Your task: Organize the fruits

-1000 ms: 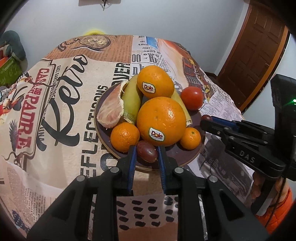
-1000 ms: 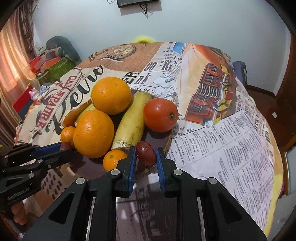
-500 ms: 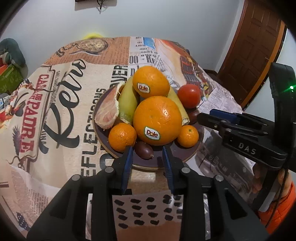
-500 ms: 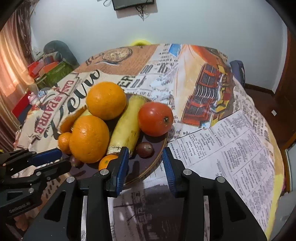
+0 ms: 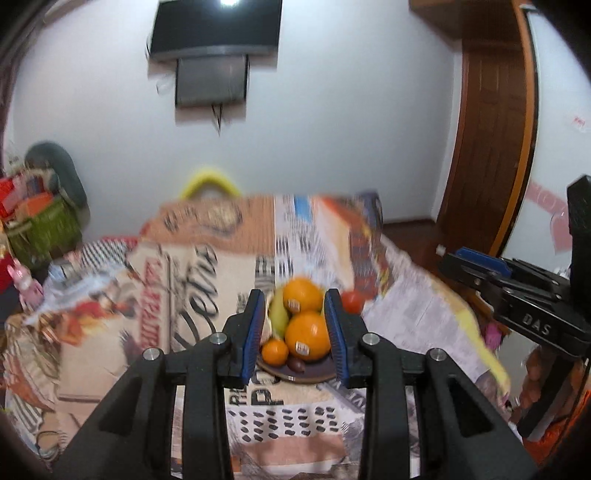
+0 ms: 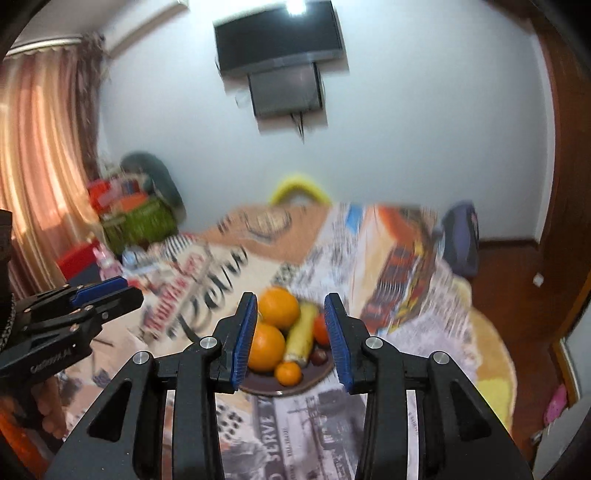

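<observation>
A dark plate (image 5: 314, 373) of fruit sits on the patterned tablecloth. It holds two large oranges (image 5: 307, 335), small mandarins (image 5: 274, 351), a banana (image 6: 301, 336), a red tomato (image 5: 351, 301) and dark grapes (image 5: 296, 364). My left gripper (image 5: 295, 336) is open and empty, well back from the plate. My right gripper (image 6: 291, 339) is open and empty too, also far back. The plate (image 6: 266, 387) shows between its fingers. Each gripper appears at the edge of the other's view.
The round table's cloth (image 5: 184, 295) hangs to the floor. A television (image 5: 214, 29) is on the far wall. A wooden door (image 5: 495, 129) stands at the right. A green basket (image 6: 136, 221) and clutter lie at the left. A yellow chair back (image 5: 208, 184) is behind the table.
Both grippers have let go of the grapes, opened wide and pulled far back and up from the plate. The grapes stay on the plate.
</observation>
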Demonstrator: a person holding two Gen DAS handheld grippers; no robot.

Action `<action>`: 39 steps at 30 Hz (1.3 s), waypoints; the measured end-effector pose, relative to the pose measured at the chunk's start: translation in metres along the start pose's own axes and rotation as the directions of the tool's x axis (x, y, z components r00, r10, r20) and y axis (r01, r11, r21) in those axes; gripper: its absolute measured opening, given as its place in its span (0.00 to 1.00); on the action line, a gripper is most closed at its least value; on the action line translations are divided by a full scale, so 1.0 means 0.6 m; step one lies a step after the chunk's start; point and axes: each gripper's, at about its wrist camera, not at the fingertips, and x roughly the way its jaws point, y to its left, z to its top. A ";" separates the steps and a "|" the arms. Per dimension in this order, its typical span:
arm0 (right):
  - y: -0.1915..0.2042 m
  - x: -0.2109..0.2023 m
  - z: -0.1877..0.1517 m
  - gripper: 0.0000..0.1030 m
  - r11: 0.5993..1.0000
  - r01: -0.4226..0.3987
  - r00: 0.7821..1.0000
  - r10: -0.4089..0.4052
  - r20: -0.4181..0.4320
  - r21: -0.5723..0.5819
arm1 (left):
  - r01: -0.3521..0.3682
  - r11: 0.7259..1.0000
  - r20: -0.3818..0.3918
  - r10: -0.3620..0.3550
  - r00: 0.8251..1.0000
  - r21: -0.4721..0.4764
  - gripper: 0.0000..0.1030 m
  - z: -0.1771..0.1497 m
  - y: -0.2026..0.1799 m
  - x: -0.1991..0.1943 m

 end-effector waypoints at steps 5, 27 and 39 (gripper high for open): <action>0.045 -0.110 0.024 0.34 0.999 -0.005 0.988 0.011 0.156 -0.036 | -0.017 1.000 0.159 0.014 0.987 0.019 0.44 0.027 -0.015 -0.113; 0.106 -0.208 0.002 1.00 0.995 0.102 0.935 -0.087 0.345 -0.025 | -0.053 0.999 0.353 0.050 0.934 -0.001 0.97 0.005 -0.028 -0.269; 0.109 -0.223 -0.014 1.00 0.993 0.109 0.937 -0.090 0.338 -0.039 | -0.055 0.998 0.345 0.053 0.937 -0.006 0.99 -0.003 -0.028 -0.272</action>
